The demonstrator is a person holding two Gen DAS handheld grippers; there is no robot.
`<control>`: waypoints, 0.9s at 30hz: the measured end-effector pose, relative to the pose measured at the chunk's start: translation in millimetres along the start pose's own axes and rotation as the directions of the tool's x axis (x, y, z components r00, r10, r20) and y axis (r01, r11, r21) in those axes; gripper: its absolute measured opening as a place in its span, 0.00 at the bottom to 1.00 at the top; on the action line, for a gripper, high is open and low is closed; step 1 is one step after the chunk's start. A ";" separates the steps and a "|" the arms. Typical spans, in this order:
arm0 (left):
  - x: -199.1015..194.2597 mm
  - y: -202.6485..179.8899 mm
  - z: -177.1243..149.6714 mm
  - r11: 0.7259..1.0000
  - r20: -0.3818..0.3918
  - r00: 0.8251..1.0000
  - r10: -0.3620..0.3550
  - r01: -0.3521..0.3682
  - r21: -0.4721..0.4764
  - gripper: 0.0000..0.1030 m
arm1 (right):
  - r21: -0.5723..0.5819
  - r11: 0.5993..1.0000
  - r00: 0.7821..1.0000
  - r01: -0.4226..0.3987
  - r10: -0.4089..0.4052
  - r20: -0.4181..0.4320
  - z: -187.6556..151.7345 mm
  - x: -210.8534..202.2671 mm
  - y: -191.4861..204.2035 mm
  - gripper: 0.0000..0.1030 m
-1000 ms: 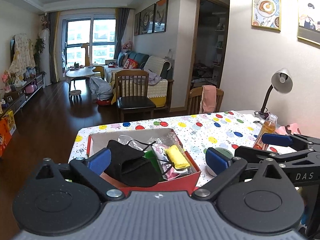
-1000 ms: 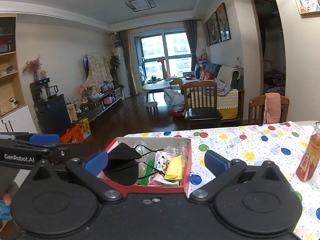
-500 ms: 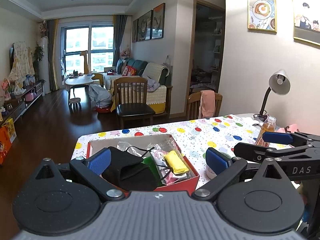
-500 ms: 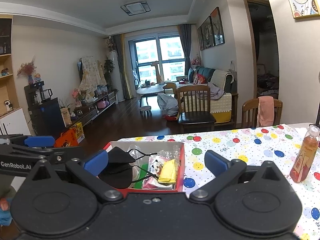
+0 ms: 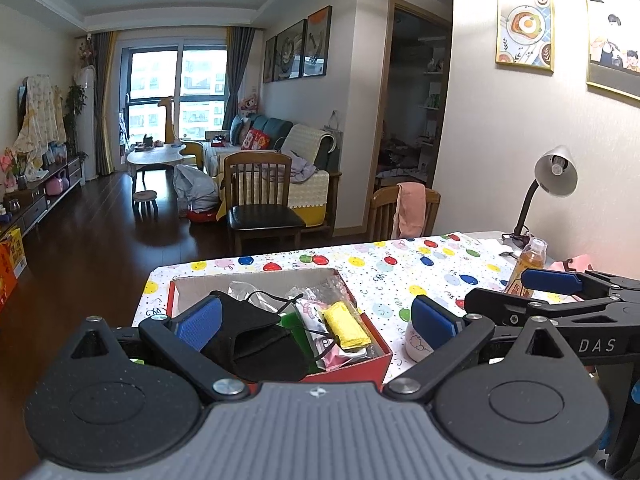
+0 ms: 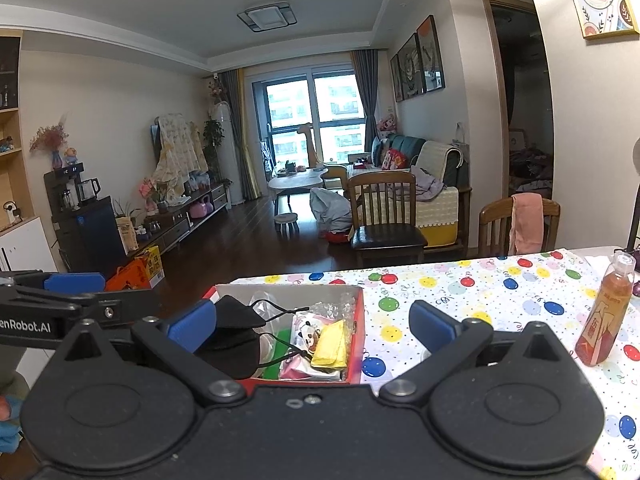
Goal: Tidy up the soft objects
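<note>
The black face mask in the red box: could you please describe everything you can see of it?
The black face mask is soft, matte fabric, folded and creased along its middle, with thin black ear loops trailing right. It lies slumped in the left part of the red box, over a green item and against crinkled clear packets. Neither open gripper touches it.

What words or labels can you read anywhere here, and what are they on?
"DAS": on the right tongs, seen from the left wrist.
"enRobot.AI", cut off at the frame edge: on the left tongs, seen from the right wrist.
Bottle label, orange box and wall print: too blurred to read.
</note>
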State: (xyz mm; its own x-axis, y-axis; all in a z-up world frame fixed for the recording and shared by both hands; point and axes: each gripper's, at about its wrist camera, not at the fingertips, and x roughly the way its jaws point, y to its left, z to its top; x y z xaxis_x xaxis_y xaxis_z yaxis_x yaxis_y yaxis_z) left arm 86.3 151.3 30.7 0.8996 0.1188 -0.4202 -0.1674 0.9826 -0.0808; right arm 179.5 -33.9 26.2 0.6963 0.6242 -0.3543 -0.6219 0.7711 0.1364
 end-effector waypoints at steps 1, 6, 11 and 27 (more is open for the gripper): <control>0.2 -0.3 -0.4 1.000 -0.001 1.000 0.000 0.000 -0.001 0.99 | 0.002 1.000 1.000 -0.003 0.003 0.000 0.2 0.1 0.0 1.00; 1.0 -1.3 -1.1 1.000 -0.003 1.000 -0.009 0.009 -0.007 0.99 | 0.017 1.000 1.000 -0.001 0.001 -0.004 -0.4 2.7 -3.0 1.00; 2.0 -2.0 -1.1 1.000 0.000 1.000 -0.009 0.009 -0.007 0.99 | 0.016 1.000 1.000 0.000 0.000 -0.003 -0.4 2.8 -3.1 1.00; 3.6 -4.6 -0.8 1.000 -0.004 1.000 -0.005 0.005 -0.009 0.99 | 0.014 1.000 1.000 0.002 -0.002 -0.004 -0.3 2.3 -3.2 1.00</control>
State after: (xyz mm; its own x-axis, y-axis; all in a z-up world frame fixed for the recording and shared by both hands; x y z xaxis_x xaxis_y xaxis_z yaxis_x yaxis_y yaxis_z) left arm 89.9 147.2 28.9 0.8988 0.1138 -0.4233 -0.1669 0.9818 -0.0906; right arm 183.0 -35.0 24.7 0.6960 0.6223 -0.3582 -0.6155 0.7740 0.1487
